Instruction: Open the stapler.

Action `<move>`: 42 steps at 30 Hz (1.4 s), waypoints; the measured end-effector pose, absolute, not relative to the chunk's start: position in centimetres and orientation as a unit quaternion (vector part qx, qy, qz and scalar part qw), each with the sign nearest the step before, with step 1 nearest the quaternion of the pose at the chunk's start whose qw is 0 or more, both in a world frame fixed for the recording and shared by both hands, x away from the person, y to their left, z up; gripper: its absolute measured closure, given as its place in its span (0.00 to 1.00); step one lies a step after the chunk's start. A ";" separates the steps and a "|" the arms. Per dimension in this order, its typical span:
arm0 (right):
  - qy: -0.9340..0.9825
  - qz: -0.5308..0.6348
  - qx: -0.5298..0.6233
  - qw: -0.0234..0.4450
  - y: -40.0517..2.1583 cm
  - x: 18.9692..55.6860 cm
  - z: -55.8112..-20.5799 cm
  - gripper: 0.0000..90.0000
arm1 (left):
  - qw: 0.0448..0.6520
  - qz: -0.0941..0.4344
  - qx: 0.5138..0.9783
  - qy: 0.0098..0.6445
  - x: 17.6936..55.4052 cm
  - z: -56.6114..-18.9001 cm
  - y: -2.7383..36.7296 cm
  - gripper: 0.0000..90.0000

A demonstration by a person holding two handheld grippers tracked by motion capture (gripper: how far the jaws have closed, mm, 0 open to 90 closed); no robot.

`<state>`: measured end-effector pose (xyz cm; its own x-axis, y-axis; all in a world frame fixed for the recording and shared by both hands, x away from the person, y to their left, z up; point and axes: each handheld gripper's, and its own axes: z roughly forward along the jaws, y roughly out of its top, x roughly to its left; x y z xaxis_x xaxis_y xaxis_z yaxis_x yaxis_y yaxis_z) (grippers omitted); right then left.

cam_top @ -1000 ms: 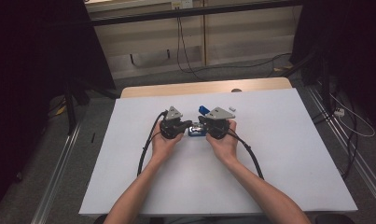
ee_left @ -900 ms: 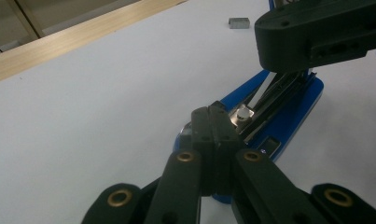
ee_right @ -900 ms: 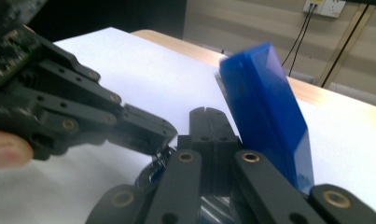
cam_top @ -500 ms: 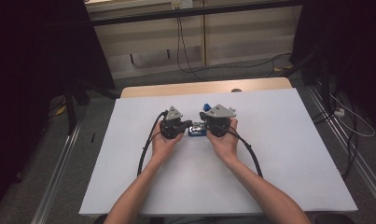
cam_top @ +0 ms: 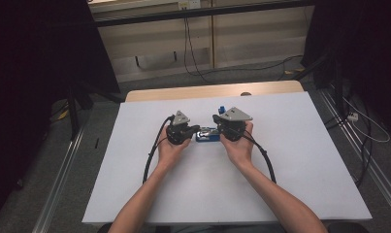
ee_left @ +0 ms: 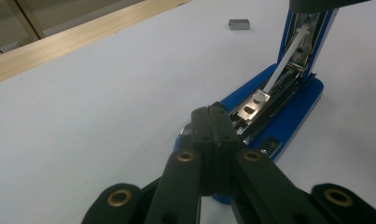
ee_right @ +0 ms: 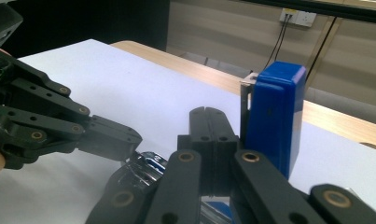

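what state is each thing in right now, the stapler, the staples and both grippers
blue stapler: opened up, lid swung upright, metal channel exposed, base flat on the white table
strip of staples: lying loose on the table, apart from the stapler
left gripper: jaws shut, tips at the stapler's front end
right gripper: jaws shut, beside the raised lid, nothing between them

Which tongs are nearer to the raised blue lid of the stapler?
Right. The right tongs stand shut just beside the lid; the left tongs, also shut, are at the opposite end of the stapler's base.
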<state>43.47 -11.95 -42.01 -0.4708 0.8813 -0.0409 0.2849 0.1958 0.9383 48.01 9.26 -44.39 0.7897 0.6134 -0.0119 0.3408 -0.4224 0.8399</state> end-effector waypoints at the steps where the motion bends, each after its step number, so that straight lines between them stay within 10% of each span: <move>1: 0.708 0.484 0.413 0.307 -12.1 43.5 -42.0 1.00 | 0.454 0.150 0.830 0.288 48.0 -44.4 9.3 1.00; 42: 0.708 0.458 0.439 0.309 -17.1 42.6 -42.9 1.00 | 0.445 0.162 0.834 0.283 47.8 -44.3 9.1 1.00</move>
<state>42.63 -17.13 -42.90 -0.4237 0.9051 -0.0363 0.3376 0.1950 0.9209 47.82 9.09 -44.28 0.7878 0.6157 0.0183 0.3283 -0.4448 0.8333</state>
